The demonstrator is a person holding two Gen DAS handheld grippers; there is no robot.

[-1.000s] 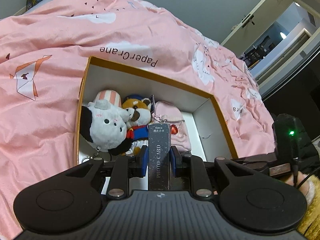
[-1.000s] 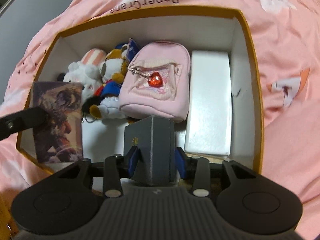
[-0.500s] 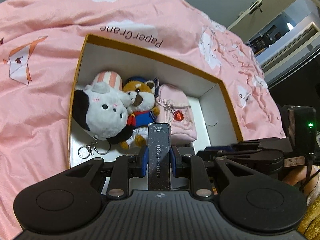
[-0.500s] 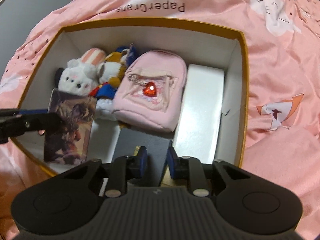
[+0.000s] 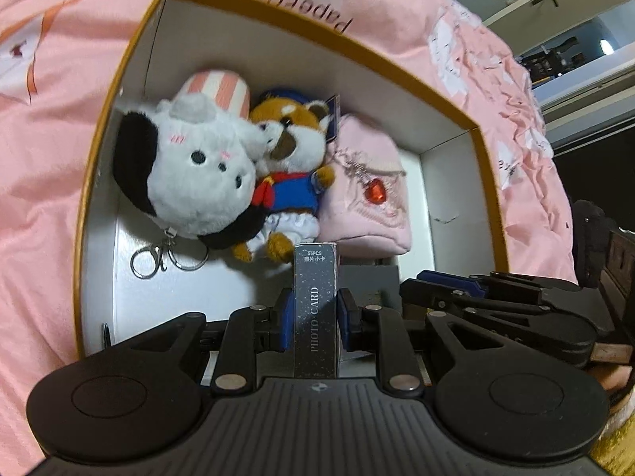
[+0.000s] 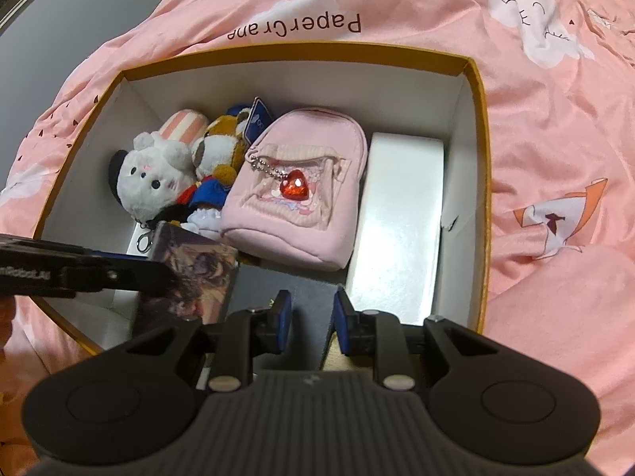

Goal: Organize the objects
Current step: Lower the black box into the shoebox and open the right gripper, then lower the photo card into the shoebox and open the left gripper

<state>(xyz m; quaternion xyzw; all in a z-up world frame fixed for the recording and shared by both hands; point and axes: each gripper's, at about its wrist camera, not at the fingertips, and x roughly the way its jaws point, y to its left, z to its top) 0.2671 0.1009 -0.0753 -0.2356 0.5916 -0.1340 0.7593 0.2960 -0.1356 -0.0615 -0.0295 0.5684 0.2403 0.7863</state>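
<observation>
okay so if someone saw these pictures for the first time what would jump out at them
Probably the open orange-rimmed box on the pink quilt, with a white plush and a fox plush at its left, a pink mini backpack with a red heart charm in the middle and a white box at the right. Next, the left gripper clamping a dark photo-card box upright over the near edge.

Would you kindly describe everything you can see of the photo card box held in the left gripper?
The photo card box is a slim, dark, speckled pack, apparently glossy cardboard. Its narrow edge reads PHOTO CARD, with small white print near its top. The right wrist view shows a picture on its broad face. It stands on edge, clamped between the left gripper's blue pads, over the near end of the storage box.
</observation>
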